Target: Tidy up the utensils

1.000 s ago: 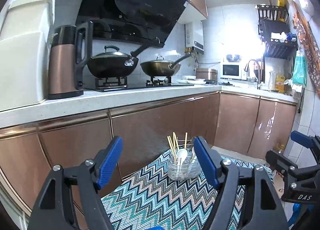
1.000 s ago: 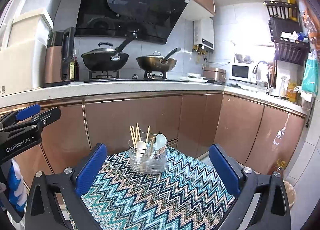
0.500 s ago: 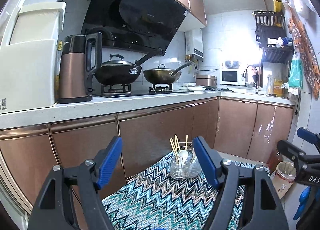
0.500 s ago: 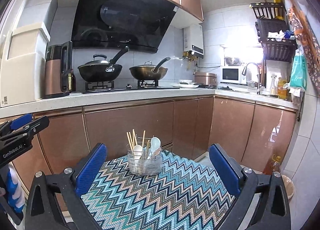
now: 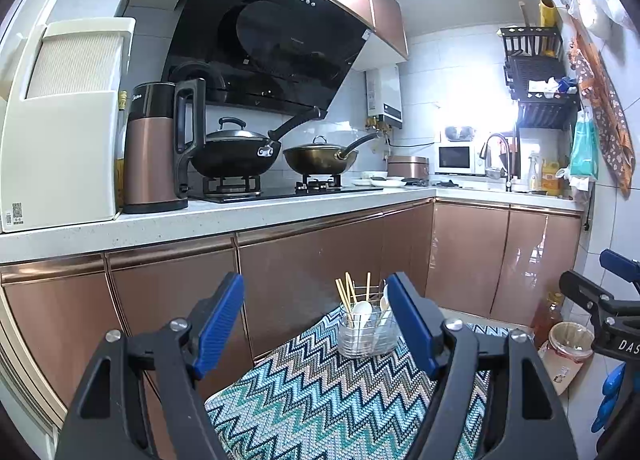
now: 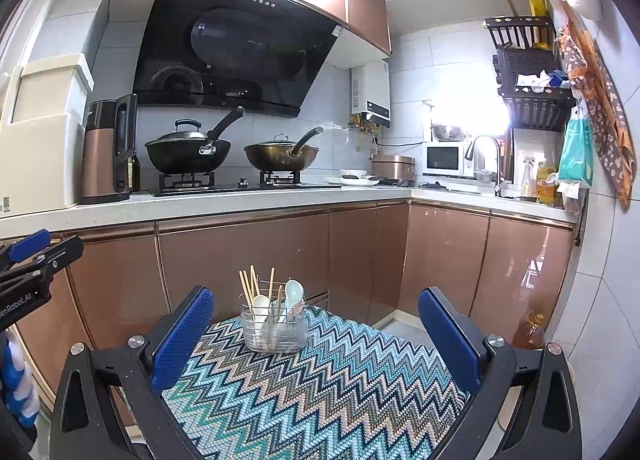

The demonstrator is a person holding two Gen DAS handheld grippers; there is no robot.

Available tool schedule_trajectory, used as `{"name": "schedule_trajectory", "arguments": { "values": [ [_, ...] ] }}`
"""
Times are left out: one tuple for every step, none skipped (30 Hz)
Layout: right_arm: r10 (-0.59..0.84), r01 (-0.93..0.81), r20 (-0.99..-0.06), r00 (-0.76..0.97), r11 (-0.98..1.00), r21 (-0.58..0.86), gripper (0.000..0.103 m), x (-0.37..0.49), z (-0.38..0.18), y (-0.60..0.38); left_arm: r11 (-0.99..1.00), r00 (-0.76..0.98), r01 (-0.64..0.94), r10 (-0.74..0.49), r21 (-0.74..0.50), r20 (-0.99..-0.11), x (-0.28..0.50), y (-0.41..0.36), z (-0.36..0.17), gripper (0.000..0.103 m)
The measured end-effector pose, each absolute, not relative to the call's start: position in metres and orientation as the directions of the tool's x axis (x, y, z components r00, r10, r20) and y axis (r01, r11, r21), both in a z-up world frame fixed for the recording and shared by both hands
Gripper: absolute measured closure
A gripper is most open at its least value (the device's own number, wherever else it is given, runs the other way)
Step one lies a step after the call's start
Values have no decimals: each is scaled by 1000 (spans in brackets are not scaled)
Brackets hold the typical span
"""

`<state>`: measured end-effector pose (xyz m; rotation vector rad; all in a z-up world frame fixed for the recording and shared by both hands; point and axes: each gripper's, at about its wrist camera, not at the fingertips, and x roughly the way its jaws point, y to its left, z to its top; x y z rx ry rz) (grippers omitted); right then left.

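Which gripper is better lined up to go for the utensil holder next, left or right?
Right, probably. The utensil holder sits between the open right gripper fingers; for the left gripper, also open, it is off-centre, partly behind the right finger.

1. Utensil holder (image 6: 275,330): clear, wire-framed, upright at the far edge of the zigzag mat (image 6: 320,388).
2. Chopsticks (image 6: 249,289): pale wood, standing tilted in the holder's left part.
3. Spoons (image 6: 294,292): white, bowls up, handles down inside the holder.
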<state>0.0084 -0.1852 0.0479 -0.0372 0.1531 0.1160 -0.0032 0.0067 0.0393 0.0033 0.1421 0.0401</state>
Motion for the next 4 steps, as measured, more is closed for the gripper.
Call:
{"name": "schedule_trajectory", "arguments": {
  "values": [
    [110,-115,-154,982,993,-28,0,7,48,-186,999,989,-39,40,5,-145,-4,6,39,31],
    [108,-113,-155,982,993,-28,0,7,48,-186,999,988,-37,37,3,-150,-4,6,39,31],
    [105,-111,-155,982,993,-29,0,6,48,-187,999,988,-36,36,3,-151,-4,6,38,31],
    [101,-107,-156,983,994,-30,0,5,48,-187,999,987,-35,35,6,-154,-4,5,38,31]
  ]
}}
